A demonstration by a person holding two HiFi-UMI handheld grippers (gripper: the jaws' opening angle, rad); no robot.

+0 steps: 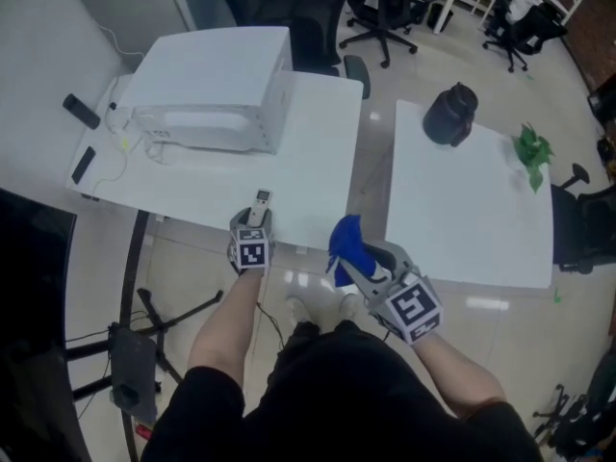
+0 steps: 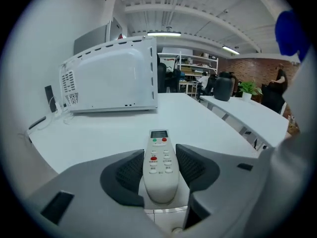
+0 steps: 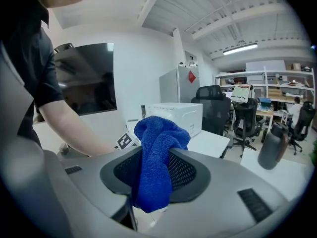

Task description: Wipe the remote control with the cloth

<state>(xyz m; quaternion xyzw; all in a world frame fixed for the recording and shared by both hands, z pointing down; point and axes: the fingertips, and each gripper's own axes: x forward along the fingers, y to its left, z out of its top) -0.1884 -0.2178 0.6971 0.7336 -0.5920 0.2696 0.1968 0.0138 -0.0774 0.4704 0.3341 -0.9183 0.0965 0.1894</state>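
Over the near edge of the flat white desk (image 1: 308, 162), before the boxy white microwave (image 1: 207, 89), the right tool (image 3: 156, 167) is clenched on a bunched, fuzzy blue cloth (image 3: 157, 152) that stands up from its ribbed pads. Beside it, the left tool (image 2: 159, 157) grips the slim, smooth white remote control (image 2: 159, 165) by its rounded rear end. Its long axis points away towards the microwave, buttons and display up.

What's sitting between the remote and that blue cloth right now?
Nothing. The head view shows only bare white table between the remote and the blue cloth.
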